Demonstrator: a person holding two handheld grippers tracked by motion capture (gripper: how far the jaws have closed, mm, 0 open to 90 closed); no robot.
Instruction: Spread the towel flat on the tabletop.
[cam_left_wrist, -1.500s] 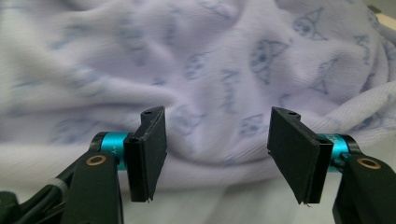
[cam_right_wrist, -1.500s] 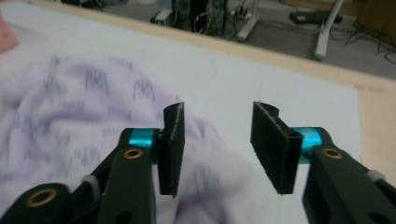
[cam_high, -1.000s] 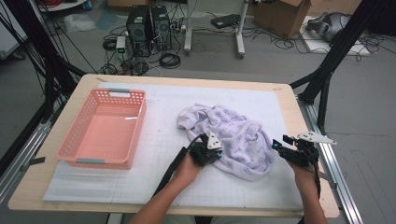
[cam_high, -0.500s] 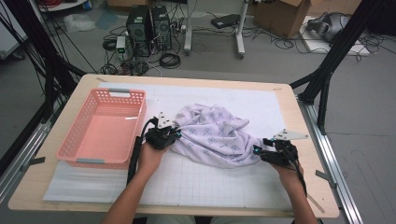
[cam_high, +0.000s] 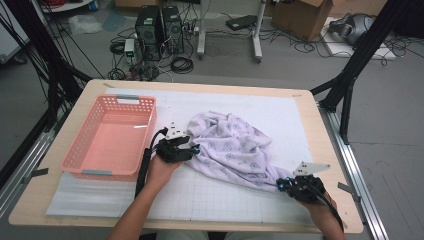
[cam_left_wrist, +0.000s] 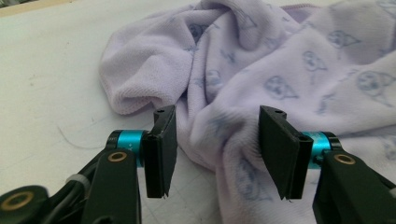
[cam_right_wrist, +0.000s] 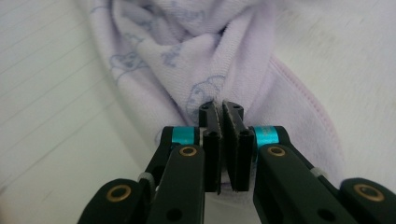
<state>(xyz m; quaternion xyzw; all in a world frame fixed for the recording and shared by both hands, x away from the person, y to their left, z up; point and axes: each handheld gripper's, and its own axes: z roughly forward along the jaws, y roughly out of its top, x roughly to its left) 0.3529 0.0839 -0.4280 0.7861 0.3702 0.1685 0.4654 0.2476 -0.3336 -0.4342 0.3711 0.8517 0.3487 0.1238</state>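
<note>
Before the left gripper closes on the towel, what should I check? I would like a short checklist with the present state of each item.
1. Right gripper grips the towel: ok, its jaws are shut on a corner fold.
2. Left gripper is open: ok, the jaws stand wide apart.
3. Cloth lies between the left jaws: ok, a fold of the towel sits in the gap.
4. Left jaws are low enough to catch the fold: cannot tell.
5. Pink basket is free to receive the towel: ok, nothing lies inside.
6. Towel is clear of the basket: ok, it lies on the white mat beside it.
</note>
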